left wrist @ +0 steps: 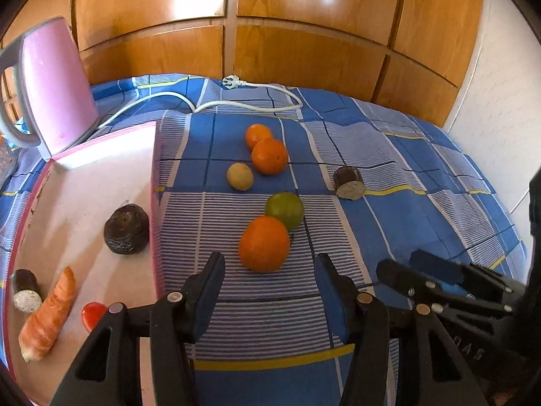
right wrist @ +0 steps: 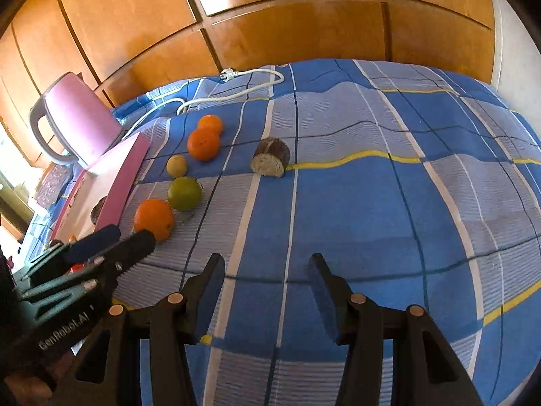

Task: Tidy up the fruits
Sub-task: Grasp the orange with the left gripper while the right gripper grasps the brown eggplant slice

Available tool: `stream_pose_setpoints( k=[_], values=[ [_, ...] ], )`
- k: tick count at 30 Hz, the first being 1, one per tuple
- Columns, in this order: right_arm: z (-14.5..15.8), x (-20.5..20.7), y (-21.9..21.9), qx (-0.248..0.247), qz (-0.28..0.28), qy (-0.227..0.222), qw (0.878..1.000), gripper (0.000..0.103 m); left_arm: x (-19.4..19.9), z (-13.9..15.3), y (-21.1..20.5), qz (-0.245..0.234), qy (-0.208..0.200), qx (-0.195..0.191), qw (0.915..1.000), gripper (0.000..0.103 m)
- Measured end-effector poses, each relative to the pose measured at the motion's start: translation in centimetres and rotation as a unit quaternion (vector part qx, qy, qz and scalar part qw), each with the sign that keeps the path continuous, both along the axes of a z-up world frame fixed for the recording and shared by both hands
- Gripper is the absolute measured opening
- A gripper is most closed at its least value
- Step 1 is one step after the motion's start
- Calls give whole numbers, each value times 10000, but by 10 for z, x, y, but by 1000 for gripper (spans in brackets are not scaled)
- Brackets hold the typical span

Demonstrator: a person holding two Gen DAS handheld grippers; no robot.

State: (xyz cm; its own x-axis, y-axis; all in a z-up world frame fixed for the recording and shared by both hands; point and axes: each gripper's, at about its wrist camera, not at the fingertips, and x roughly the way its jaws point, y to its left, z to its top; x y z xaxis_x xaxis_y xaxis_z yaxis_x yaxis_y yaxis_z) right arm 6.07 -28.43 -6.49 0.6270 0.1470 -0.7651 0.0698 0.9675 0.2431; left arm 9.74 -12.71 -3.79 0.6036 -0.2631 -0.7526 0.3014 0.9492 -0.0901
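Three oranges lie on the blue checked cloth: a near one (left wrist: 264, 244) (right wrist: 154, 219) and two far ones (left wrist: 269, 156) (left wrist: 258, 135). A green fruit (left wrist: 284, 210) (right wrist: 184, 193) touches the near orange. A small yellow fruit (left wrist: 239, 176) (right wrist: 176, 165) lies between. My left gripper (left wrist: 268, 264) is open and empty, just short of the near orange. My right gripper (right wrist: 267, 265) is open and empty over bare cloth; it also shows in the left wrist view (left wrist: 405, 267). A pink-rimmed tray (left wrist: 101, 176) at left holds a dark round item (left wrist: 126, 229), a carrot (left wrist: 47, 314) and a red piece (left wrist: 92, 314).
A dark cut roll (left wrist: 349, 182) (right wrist: 270, 160) lies on the cloth to the right; another (left wrist: 25, 291) is in the tray. A pink kettle (left wrist: 55, 84) stands at the back left with its white cord (left wrist: 250, 105). Wooden cupboard doors (left wrist: 304, 34) stand behind.
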Motion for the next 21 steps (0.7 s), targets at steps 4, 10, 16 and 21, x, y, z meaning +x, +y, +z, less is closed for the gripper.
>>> stream_pose_setpoints(
  k=[4, 10, 16, 21],
  values=[
    [5, 12, -2, -24, 10, -72, 10000, 52, 9, -6, -3, 46, 48, 62, 10000, 56],
    [9, 37, -2, -68, 0, -168, 9998, 52, 22, -16, -9, -15, 192, 158, 9997, 43],
    [6, 72, -5, -86, -97, -156, 9998, 52, 31, -25, -13, 121, 146, 132, 9997, 37],
    [-7, 95, -6, -170, -144, 40, 9997, 53, 34, -28, -13, 115, 83, 86, 9999, 36]
  ],
)
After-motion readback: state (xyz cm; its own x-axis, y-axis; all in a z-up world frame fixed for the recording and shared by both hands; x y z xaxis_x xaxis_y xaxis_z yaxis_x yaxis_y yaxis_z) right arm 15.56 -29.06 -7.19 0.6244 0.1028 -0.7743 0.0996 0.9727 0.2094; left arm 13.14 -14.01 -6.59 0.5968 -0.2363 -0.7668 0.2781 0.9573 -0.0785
